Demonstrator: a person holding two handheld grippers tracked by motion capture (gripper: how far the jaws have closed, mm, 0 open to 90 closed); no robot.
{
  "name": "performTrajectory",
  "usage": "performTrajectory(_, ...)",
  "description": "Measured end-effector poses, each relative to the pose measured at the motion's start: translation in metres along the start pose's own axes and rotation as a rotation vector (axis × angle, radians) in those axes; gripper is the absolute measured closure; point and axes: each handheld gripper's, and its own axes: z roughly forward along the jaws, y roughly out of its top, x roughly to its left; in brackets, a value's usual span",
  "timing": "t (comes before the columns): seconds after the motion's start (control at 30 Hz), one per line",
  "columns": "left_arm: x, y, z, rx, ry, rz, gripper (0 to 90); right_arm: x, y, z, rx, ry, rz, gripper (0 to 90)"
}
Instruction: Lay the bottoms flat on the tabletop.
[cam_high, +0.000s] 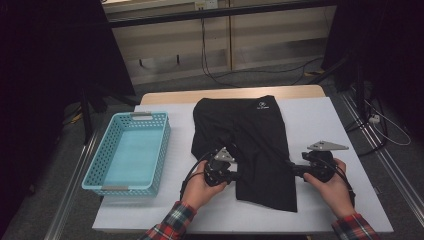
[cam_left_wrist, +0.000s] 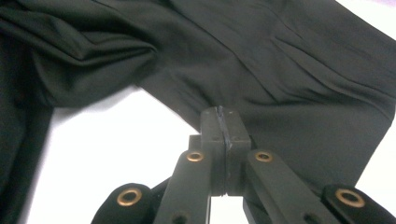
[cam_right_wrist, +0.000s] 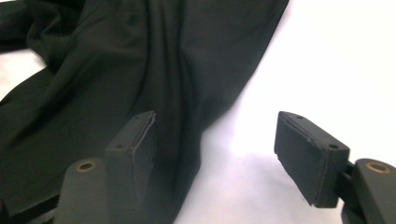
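On the white-covered bench (cam_high: 325, 125), near its front edge, two hand-held claws work at one pair of black fabric shorts (cam_high: 250, 145). The left claw (cam_high: 231, 175) has its jaws pressed together at the shorts' near left hem; in the left gripper view the pads meet at the hem (cam_left_wrist: 224, 122), pinching the edge of the cloth. The right claw (cam_high: 291, 169) sits at the shorts' near right edge with its jaws apart; in the right gripper view one pad (cam_right_wrist: 140, 135) lies over the dark cloth and the other (cam_right_wrist: 308, 149) over the bare white cover, neither pressing.

The shorts lie flat with their long axis running from near to far, leg hems toward the person and the waistband at the far side, a small white logo (cam_high: 261, 105) near it. Left of the shorts, well apart, stands one light-blue perforated plastic basket (cam_high: 95, 165), also long from near to far.
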Motion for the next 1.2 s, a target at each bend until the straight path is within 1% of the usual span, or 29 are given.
performTrajectory(0.03, -0.001, -0.001, -0.001, 0.006, -0.004, 0.010, 90.0, 0.001, -0.002, -0.001, 0.010, 0.008, 0.002, 31.1)
performTrajectory(0.1, -0.004, -0.001, -0.004, 0.011, -0.009, 0.013, 90.0, 0.005, -0.007, -0.003, 0.040, 0.017, -0.001, 33.1)
performTrajectory(0.13, -0.005, -0.002, -0.006, 0.009, -0.012, 0.012, 90.0, 0.006, -0.008, -0.004, 0.050, 0.026, -0.011, 33.7)
performTrajectory(0.17, -0.005, -0.002, -0.006, 0.009, -0.012, 0.012, 90.0, 0.006, -0.008, -0.004, 0.050, 0.026, -0.011, 33.7)
performTrajectory(0.2, -0.006, -0.003, -0.010, -0.001, -0.018, 0.004, 90.0, 0.009, -0.011, -0.007, 0.069, 0.039, -0.023, 38.5)
performTrajectory(0.27, -0.006, -0.005, -0.013, -0.006, -0.016, 0.004, 90.0, 0.012, -0.014, -0.010, 0.086, 0.041, -0.042, 42.7)
performTrajectory(0.3, -0.005, -0.006, -0.014, -0.014, -0.017, -0.004, 90.0, 0.013, -0.016, -0.011, 0.099, 0.043, -0.042, 45.4)
performTrajectory(0.33, -0.004, -0.007, -0.015, -0.014, -0.015, -0.007, 90.0, 0.014, -0.019, -0.012, 0.113, 0.048, -0.046, 49.8)
performTrajectory(0.4, -0.002, -0.007, -0.015, -0.023, -0.023, -0.013, 90.0, 0.017, -0.022, -0.014, 0.113, 0.024, -0.089, 61.2)
performTrajectory(0.43, -0.002, -0.007, -0.015, -0.020, -0.023, -0.013, 90.0, 0.018, -0.022, -0.016, 0.120, 0.026, -0.095, 67.8)
performTrajectory(0.47, -0.003, -0.007, -0.016, -0.017, -0.021, -0.015, 90.0, 0.018, -0.022, -0.017, 0.128, 0.048, -0.084, 74.9)
performTrajectory(0.5, -0.002, -0.006, -0.017, -0.025, -0.025, -0.014, 90.0, 0.018, -0.022, -0.017, 0.130, 0.081, -0.076, 76.7)
performTrajectory(0.53, -0.002, -0.006, -0.018, -0.026, -0.029, -0.014, 90.0, 0.019, -0.023, -0.017, 0.129, 0.083, -0.081, 79.4)
performTrajectory(0.57, -0.003, -0.005, -0.019, -0.022, -0.027, -0.010, 90.0, 0.020, -0.024, -0.018, 0.131, 0.083, -0.090, 86.4)
performTrajectory(0.6, -0.003, -0.004, -0.019, -0.031, -0.030, -0.011, 90.0, 0.019, -0.023, -0.018, 0.140, 0.108, -0.094, 90.0)
performTrajectory(0.63, -0.004, -0.004, -0.019, -0.030, -0.032, -0.008, 90.0, 0.020, -0.024, -0.019, 0.142, 0.122, -0.088, 90.0)
performTrajectory(0.67, -0.004, -0.003, -0.019, -0.033, -0.034, -0.008, 90.0, 0.020, -0.024, -0.019, 0.142, 0.120, -0.094, 90.0)
performTrajectory(0.77, -0.006, -0.002, -0.019, -0.045, -0.038, -0.004, 90.0, 0.019, -0.024, -0.023, 0.152, 0.134, -0.114, 90.0)
performTrajectory(0.8, -0.007, -0.002, -0.018, -0.046, -0.037, -0.002, 90.0, 0.019, -0.024, -0.024, 0.155, 0.132, -0.125, 90.0)
performTrajectory(0.83, -0.007, -0.002, -0.018, -0.045, -0.036, -0.004, 90.0, 0.018, -0.025, -0.026, 0.156, 0.118, -0.136, 90.0)
performTrajectory(0.9, -0.006, -0.002, -0.017, -0.044, -0.037, 0.001, 90.0, 0.017, -0.025, -0.028, 0.156, 0.114, -0.135, 90.0)
performTrajectory(0.93, -0.006, -0.003, -0.014, -0.045, -0.041, -0.009, 90.0, 0.014, -0.026, -0.030, 0.146, 0.097, -0.122, 90.0)
performTrajectory(1.0, -0.006, -0.003, -0.013, -0.041, -0.036, -0.005, 90.0, 0.013, -0.025, -0.031, 0.140, 0.090, -0.120, 90.0)
performTrajectory(1.03, -0.005, -0.003, -0.011, -0.042, -0.039, -0.011, 90.0, 0.010, -0.024, -0.032, 0.125, 0.073, -0.123, 90.0)
performTrajectory(1.1, -0.005, -0.002, -0.010, -0.039, -0.046, -0.014, 90.0, 0.008, -0.024, -0.032, 0.122, 0.068, -0.113, 90.0)
performTrajectory(1.2, -0.007, -0.003, -0.010, -0.027, -0.038, -0.005, 90.0, 0.008, -0.026, -0.030, 0.134, 0.077, -0.117, 90.0)
